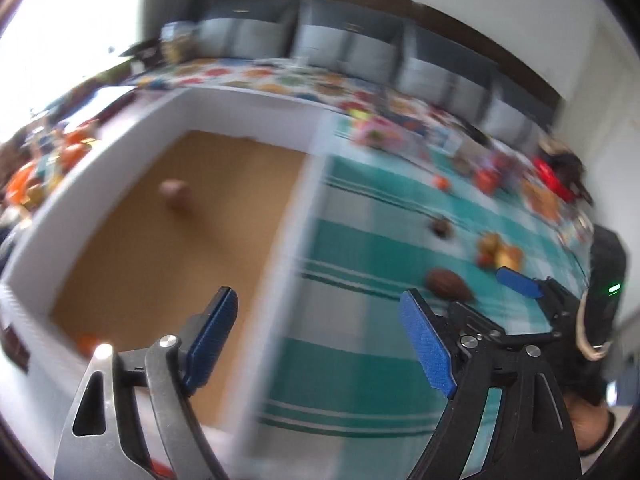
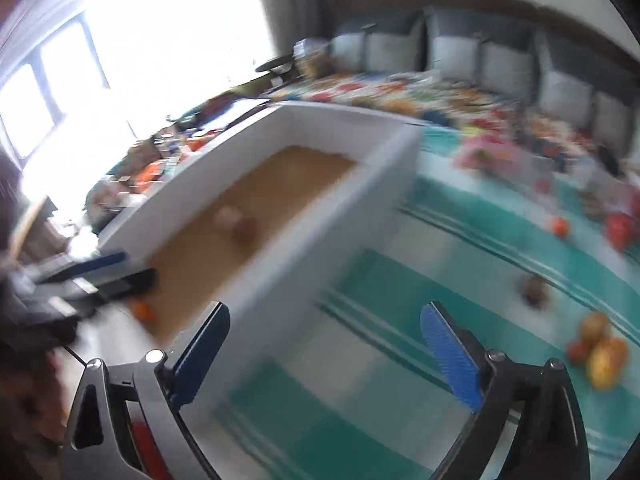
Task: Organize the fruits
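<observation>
A white box (image 1: 304, 216) with a brown cardboard floor holds a brownish round fruit (image 1: 176, 196) and a small orange fruit (image 1: 86, 344). My left gripper (image 1: 320, 340) hangs open over the box's right wall, nothing between its blue pads. On the teal checked cloth to the right lie a brown oval fruit (image 1: 448, 284), a small dark fruit (image 1: 440, 226) and a yellow-orange cluster (image 1: 498, 254). My right gripper (image 2: 326, 360) is open and empty above the cloth beside the box (image 2: 320, 184). The cluster (image 2: 600, 344) lies to its right. Both views are blurred.
A small orange fruit (image 2: 558, 226) and a red one (image 2: 620, 230) sit farther back on the cloth. Colourful clutter lines the table's far edge (image 1: 320, 80). A grey cushioned sofa (image 2: 500, 56) stands behind. More clutter lies left of the box (image 1: 48, 160).
</observation>
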Available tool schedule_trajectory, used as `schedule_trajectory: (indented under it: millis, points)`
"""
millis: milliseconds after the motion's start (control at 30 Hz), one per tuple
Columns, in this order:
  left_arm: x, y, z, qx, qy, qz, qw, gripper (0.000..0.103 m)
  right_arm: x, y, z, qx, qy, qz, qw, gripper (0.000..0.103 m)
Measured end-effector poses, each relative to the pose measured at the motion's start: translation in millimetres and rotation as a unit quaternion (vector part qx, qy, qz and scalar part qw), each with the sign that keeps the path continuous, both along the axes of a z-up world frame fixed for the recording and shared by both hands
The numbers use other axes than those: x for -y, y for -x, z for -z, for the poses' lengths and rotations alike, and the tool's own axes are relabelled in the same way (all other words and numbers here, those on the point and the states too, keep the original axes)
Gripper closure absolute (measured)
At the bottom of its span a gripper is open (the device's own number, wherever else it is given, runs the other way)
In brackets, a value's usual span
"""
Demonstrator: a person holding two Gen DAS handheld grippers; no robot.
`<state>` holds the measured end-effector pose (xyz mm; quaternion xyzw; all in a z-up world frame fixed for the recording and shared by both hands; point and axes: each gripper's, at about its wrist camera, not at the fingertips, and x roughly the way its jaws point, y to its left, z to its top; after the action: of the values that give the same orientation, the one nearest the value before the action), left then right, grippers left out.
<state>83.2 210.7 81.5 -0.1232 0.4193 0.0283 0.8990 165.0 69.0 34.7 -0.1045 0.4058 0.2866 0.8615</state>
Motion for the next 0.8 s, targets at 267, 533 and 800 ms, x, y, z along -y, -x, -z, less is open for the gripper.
schedule_trajectory:
  millis: [267,533,800]
  points:
    - [125,-50,118,-0.052,-0.058,0.084,0.9934,0.019,236,3,84,0.006,0.137,0.218,0.966,0.007]
    - [135,-97,145,-0.037,-0.098,0.029,0.9940,0.003,319,-67,86,-0.027,0.067,0.307,0.949,0.000]
    - [130,-99,147,-0.038,-0.094,0.028,0.9944,0.001,315,-81,88,-0.028,0.066,0.314,0.947,0.000]
